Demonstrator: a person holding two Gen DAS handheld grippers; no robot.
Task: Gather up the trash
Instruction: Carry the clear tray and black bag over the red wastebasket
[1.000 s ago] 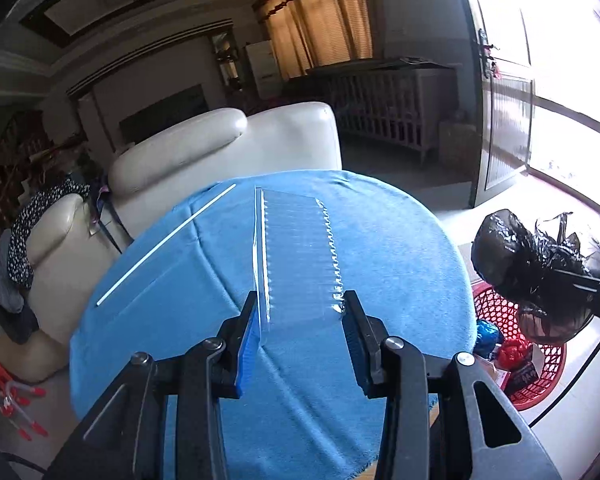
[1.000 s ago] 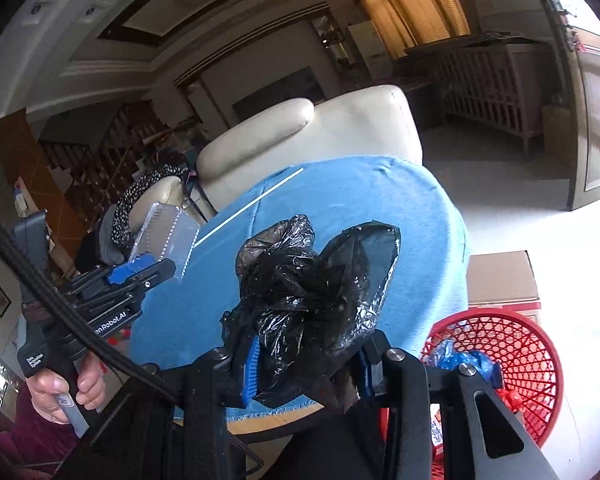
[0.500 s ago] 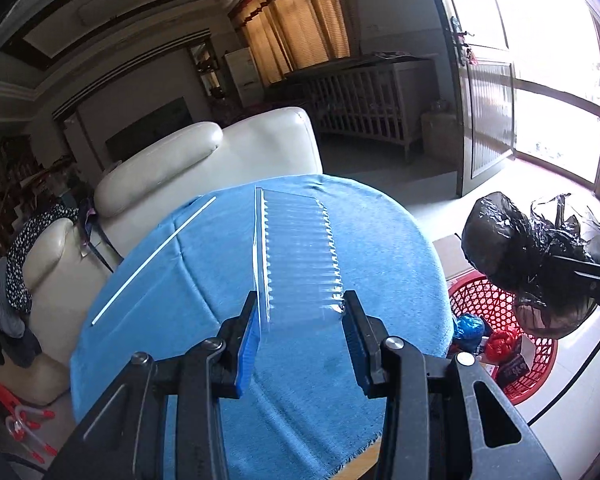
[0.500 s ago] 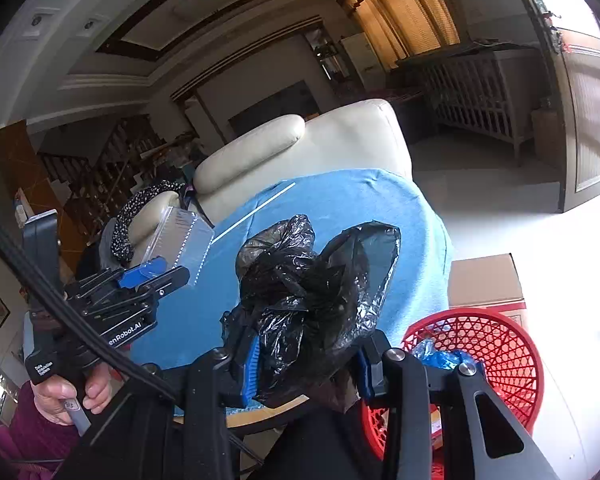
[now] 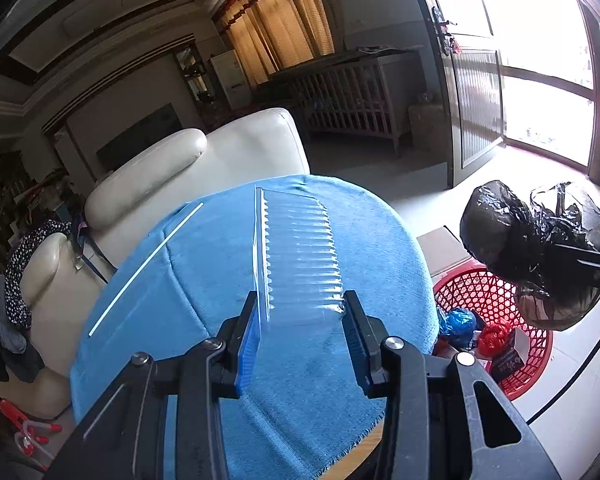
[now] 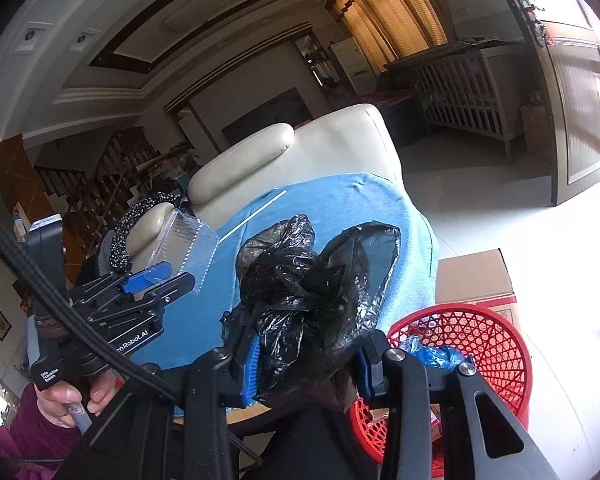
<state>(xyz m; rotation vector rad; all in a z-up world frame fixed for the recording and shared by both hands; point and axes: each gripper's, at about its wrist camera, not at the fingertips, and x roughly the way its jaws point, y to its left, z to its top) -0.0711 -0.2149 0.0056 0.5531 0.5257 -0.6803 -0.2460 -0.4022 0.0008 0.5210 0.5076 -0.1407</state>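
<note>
Your left claw [image 5: 304,320] grips the clear tray [image 5: 296,248] over the desk [image 5: 204,280], right claw [image 6: 304,360] clamps the bag [image 6: 312,292]; bin [image 5: 496,304] sits low to the tray's right, nearer the right claw.

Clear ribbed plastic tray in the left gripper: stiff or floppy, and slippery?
The clear ribbed tray juts straight out from the left gripper without sagging, so probably fairly stiff; the ribs likely help. It looks thin-walled, so likely light and easy to crush. Its glossy surface suggests it could slip between the pads.
</note>
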